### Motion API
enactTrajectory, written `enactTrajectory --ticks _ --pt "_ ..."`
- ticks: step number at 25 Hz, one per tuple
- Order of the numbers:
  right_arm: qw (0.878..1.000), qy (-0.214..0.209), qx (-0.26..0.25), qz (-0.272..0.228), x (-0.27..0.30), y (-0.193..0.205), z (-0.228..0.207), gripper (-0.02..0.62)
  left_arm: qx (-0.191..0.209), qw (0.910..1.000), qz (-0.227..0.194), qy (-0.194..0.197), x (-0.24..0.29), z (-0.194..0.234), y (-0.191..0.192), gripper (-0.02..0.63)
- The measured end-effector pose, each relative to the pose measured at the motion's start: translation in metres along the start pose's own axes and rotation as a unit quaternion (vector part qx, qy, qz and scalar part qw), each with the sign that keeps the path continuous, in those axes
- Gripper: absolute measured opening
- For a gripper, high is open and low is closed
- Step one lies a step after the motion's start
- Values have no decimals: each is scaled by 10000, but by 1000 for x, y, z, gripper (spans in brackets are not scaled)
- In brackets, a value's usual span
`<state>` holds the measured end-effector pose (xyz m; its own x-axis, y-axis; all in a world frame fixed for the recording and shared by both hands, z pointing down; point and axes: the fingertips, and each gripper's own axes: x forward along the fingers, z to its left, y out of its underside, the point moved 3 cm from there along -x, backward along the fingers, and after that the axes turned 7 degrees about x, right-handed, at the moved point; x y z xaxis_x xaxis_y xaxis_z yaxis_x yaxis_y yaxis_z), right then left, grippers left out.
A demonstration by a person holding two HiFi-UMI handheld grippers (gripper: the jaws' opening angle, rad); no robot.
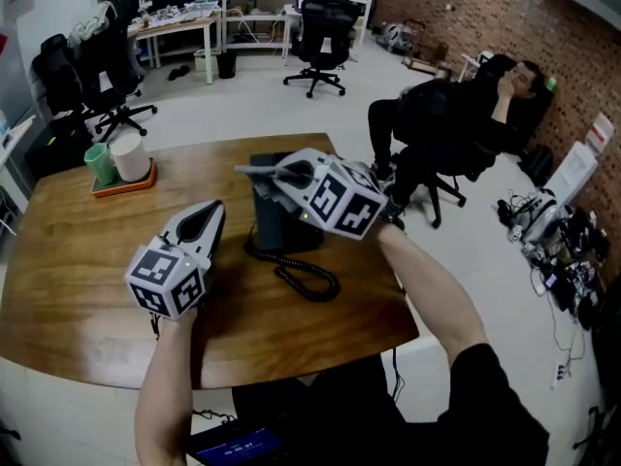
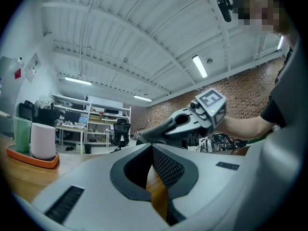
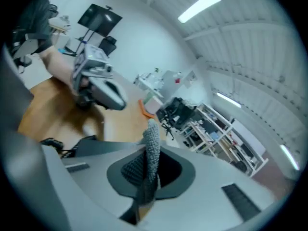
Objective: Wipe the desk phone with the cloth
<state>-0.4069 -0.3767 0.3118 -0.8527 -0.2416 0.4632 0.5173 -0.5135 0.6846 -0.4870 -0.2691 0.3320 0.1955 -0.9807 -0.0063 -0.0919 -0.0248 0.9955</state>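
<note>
since the grey knitted cloth (image 3: 152, 143) is soft and limp, it should weigh almost nothing and fold under any push, so a pinch near 1 edge, with the loose part left free to drag, looks like the sensible hold; that is roughly how it sits now, clamped between the 2 jaws of the right gripper (image 3: 147, 152), with a ribbed strip standing up past the tips. the dark, wedge-shaped plastic desk phone (image 1: 278, 223) is the stiff partner here: probably light enough to slide on the smooth top if rubbed hard, and its handset could shift in the cradle, so gentle strokes or a steadying touch on the body would be wise. it stands near the middle of the brown wooden table (image 1: 68, 260), its black coiled cord (image 1: 309, 282) looped in front toward the person. in the head view the right gripper hangs just over the phone's top, the cloth at its tip close to the casing, though contact cannot be confirmed. the left gripper (image 1: 215, 209) hovers just beside the phone on its left, its jaws closed together with nothing between them. an orange tray (image 1: 124, 183) with a green cup (image 1: 99, 163) and a white cup (image 1: 129, 155) stands well apart at the far left.
</note>
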Motion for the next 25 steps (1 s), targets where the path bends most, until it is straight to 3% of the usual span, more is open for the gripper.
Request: enactTrajectory --ticks 2,4,10,19,25 --pt "9978 468 470 -58 12 2 -35 25 -10 10000 -8 1 -1 2 2 -8" --pt "9953 676 697 -10 24 7 -53 26 -23 10000 -12 -2 -1 2 3 -8" --pt "9963 571 519 370 43 21 -52 26 -23 10000 -28 19 -1 -4 0 -8" --pt "9974 -312 -366 530 7 25 21 26 1 10000 -15 51 0 -5 -1 -8" --pt "9815 -1038 -1469 651 -31 33 95 26 -4 10000 -2 57 0 -6 -3 -8"
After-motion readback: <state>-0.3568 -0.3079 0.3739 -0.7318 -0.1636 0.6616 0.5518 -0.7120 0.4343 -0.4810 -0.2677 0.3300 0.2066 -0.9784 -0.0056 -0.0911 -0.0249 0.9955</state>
